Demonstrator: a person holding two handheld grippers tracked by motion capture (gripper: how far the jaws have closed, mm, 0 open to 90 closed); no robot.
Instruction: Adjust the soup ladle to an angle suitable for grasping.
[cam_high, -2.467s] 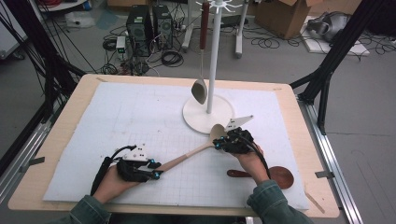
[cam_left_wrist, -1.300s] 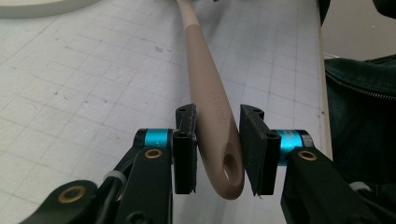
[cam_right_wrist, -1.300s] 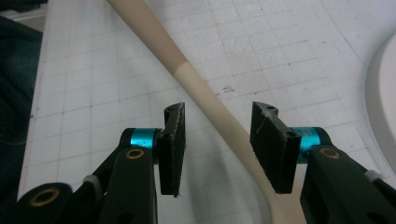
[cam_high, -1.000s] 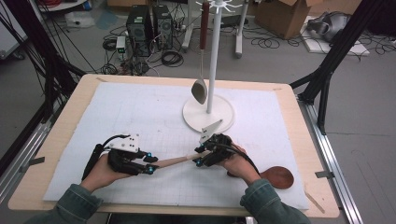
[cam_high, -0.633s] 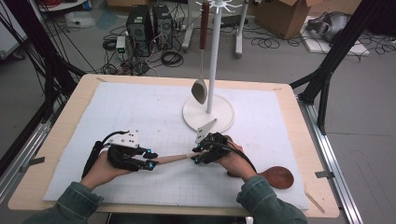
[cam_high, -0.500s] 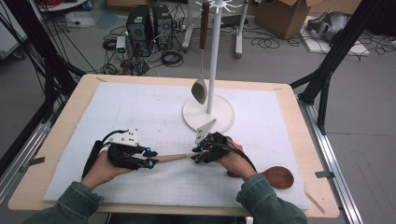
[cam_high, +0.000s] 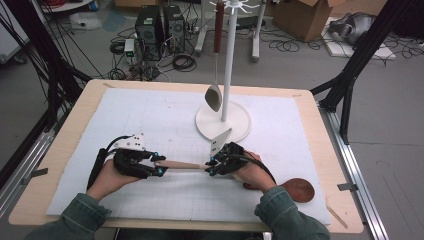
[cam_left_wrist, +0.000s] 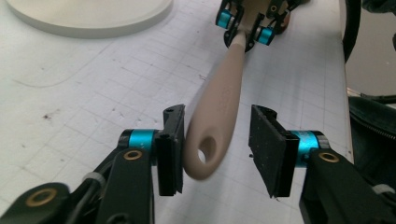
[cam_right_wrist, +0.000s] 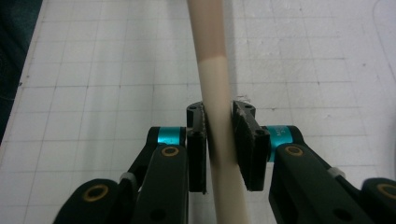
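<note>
White gridded mat (cam_high: 165, 115) lies bare around both hands, the rack base (cam_high: 223, 121) near. My right gripper (cam_right_wrist: 219, 140) clamps the beige spoon handle (cam_left_wrist: 224, 93), jaws just closing. My left gripper (cam_left_wrist: 217, 149), just opening, brackets its holed end unclenched.

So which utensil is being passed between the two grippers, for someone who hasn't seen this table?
On the white gridded mat, look in front of the white stand's round base. The long beige utensil lies level between the grippers, unlike the grey spoon hanging from the stand or the reddish-brown wooden spoon at the near edge.

The high view looks forward and down across the counter (cam_high: 70, 150). Both gripper views sit close above the spoon handle (cam_left_wrist: 219, 107), facing along it from opposite ends.
</note>
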